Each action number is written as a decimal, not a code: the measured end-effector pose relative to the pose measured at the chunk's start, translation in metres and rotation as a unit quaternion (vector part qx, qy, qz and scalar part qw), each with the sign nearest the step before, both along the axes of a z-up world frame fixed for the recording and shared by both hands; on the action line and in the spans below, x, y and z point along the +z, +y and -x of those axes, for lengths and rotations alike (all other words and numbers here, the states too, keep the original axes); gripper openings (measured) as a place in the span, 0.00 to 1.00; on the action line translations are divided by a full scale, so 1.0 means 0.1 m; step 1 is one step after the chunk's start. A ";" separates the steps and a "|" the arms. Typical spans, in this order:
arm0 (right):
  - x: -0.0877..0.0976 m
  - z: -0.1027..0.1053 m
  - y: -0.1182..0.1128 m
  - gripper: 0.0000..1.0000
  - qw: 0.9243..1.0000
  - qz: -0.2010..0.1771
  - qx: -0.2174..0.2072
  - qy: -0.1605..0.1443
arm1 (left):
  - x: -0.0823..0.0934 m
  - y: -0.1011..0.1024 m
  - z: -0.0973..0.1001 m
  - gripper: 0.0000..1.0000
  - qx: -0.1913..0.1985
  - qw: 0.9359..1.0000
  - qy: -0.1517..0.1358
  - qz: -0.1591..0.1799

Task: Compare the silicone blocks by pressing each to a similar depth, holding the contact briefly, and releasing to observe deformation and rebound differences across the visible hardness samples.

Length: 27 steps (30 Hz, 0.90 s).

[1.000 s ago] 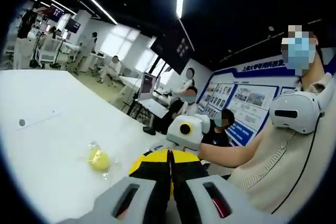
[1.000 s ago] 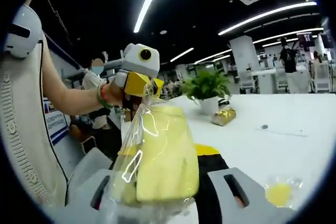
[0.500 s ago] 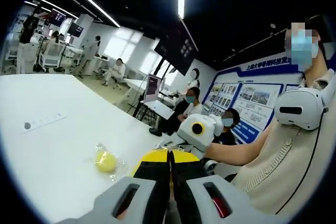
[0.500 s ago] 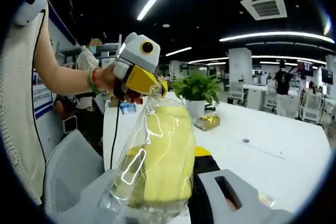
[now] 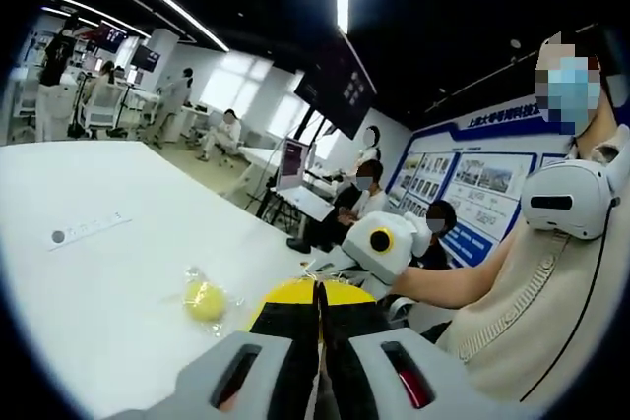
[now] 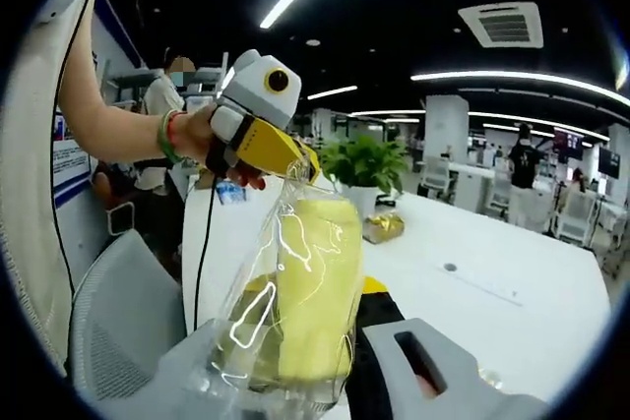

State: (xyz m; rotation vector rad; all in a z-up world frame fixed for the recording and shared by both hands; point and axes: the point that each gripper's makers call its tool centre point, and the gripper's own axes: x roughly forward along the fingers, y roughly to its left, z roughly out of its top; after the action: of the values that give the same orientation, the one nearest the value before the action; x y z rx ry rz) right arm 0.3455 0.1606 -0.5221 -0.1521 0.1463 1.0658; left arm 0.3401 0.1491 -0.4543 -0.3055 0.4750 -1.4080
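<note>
Since a moment ago we have lifted the bagged yellow block (image 6: 305,292) higher; our right gripper (image 6: 295,381) clamps its base, our left gripper (image 6: 300,166) pinches the bag's top, jaws closed.

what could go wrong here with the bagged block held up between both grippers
The left gripper seems to pinch only the top edge of the bag, so the film may slip or tear. The yellow block hangs off the table and might drop. The small yellow sample lies loose and untested.
</note>
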 end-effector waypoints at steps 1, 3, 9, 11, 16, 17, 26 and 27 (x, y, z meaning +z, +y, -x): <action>0.00 -0.01 0.00 0.10 1.000 0.000 -0.002 -0.001 | 0.00 0.00 0.00 0.00 0.000 1.000 0.001 0.000; 0.00 0.00 0.00 0.10 1.000 0.000 0.000 -0.001 | 0.00 0.00 0.00 0.00 0.000 1.000 0.001 0.000; 0.00 -0.01 -0.03 0.10 1.000 0.002 -0.001 -0.013 | 0.00 -0.03 0.01 0.00 -0.004 1.000 0.000 -0.002; 0.00 0.00 -0.02 0.10 1.000 -0.001 0.003 -0.004 | -0.01 -0.03 0.01 0.00 -0.004 1.000 -0.001 -0.002; 0.00 -0.01 -0.02 0.10 1.000 -0.005 0.003 0.000 | 0.00 -0.04 0.00 0.00 -0.002 1.000 -0.001 -0.002; 0.00 -0.02 -0.02 0.10 1.000 -0.007 0.001 0.002 | 0.00 -0.04 0.00 0.00 -0.001 1.000 -0.001 -0.002; 0.01 -0.01 0.00 0.14 0.999 -0.033 0.003 0.029 | 0.02 -0.03 0.00 0.00 0.008 1.000 -0.005 -0.001; 0.01 -0.01 0.00 0.15 0.999 -0.032 0.001 0.026 | 0.02 -0.03 0.00 0.00 0.009 1.000 -0.006 -0.001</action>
State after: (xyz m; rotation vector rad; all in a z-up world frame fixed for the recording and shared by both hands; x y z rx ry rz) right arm 0.3465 0.1606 -0.5212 -0.0666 0.1579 1.0760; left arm 0.3404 0.1465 -0.4525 -0.2990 0.4636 -1.3914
